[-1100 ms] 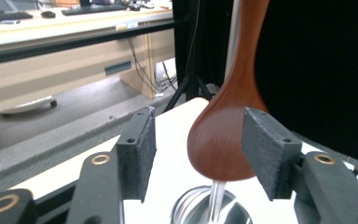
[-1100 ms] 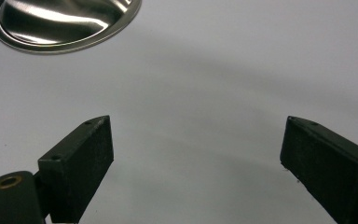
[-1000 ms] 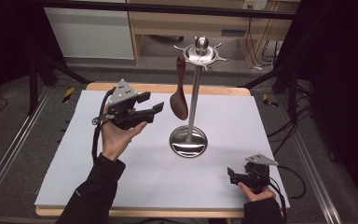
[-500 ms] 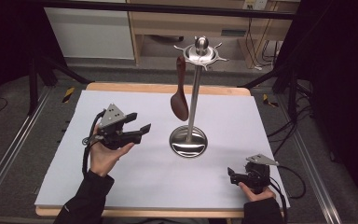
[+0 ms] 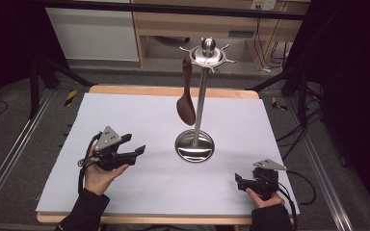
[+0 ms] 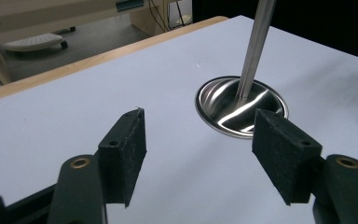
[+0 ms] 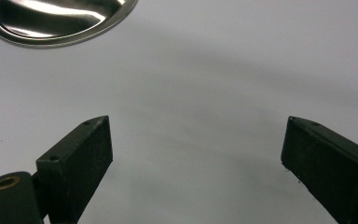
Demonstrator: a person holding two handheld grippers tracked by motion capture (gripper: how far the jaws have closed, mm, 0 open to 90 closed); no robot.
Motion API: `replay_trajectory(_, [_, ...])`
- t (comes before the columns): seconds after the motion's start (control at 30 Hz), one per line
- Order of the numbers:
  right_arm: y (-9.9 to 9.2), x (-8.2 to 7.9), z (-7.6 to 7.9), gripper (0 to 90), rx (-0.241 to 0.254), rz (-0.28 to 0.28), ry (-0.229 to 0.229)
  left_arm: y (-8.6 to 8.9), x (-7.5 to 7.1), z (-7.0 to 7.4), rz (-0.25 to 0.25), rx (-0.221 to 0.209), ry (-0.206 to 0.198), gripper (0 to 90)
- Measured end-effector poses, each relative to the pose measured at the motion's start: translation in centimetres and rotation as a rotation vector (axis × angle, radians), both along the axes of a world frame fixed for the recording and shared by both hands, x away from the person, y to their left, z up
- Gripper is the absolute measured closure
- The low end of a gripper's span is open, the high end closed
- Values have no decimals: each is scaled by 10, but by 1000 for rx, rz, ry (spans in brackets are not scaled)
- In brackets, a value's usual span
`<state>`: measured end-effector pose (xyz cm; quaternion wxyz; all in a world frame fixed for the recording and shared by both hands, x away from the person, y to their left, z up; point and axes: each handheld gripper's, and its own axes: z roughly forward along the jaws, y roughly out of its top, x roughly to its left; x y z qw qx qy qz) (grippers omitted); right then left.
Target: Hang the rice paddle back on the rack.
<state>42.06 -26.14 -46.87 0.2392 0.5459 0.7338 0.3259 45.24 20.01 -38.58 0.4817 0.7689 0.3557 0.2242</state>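
Observation:
A steel utensil stand (image 5: 201, 98) rises from a round base (image 5: 194, 146) in the middle of the white table. A brown wooden spoon (image 5: 186, 97) hangs from a hook on its top ring, bowl down. My left gripper (image 5: 136, 151) is held low at the left of the table, open and empty, pointing toward the base (image 6: 241, 107). My right gripper (image 5: 239, 182) rests near the front right corner, open with nothing between its jaws; the base rim (image 7: 60, 23) lies ahead of it.
The white sheet (image 5: 125, 110) covers a wooden tabletop (image 5: 173, 90). Black cables trail from both grippers. Metal rails (image 5: 9, 154) run along the floor on either side, and wooden furniture (image 5: 192, 29) stands beyond the far edge.
My left gripper has drawn back from the hanging spoon toward the front left of the table and dropped lower, staying open. The right gripper has not moved.

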Motion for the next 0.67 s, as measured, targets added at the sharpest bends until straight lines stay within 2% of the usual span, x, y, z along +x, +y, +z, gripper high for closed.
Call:
replay_trajectory(0.23, [-2, 0, -1, 91, 4, -7, 4, 18, -6, -21, 49, 24, 22, 339])
replay_trajectory(0.47, [-5, 0, -3, 90, 9, -23, 13, 42, -10, -44, 107, 10, 59, 334])
replay_trajectory(0.57, [-6, -1, -3, 89, 7, -26, 16, 49, -10, -51, 132, 40, 73, 331])
replay_trajectory(0.67, [-7, -1, -4, 89, 4, -35, 23, 56, -10, -55, 164, 47, 81, 326])
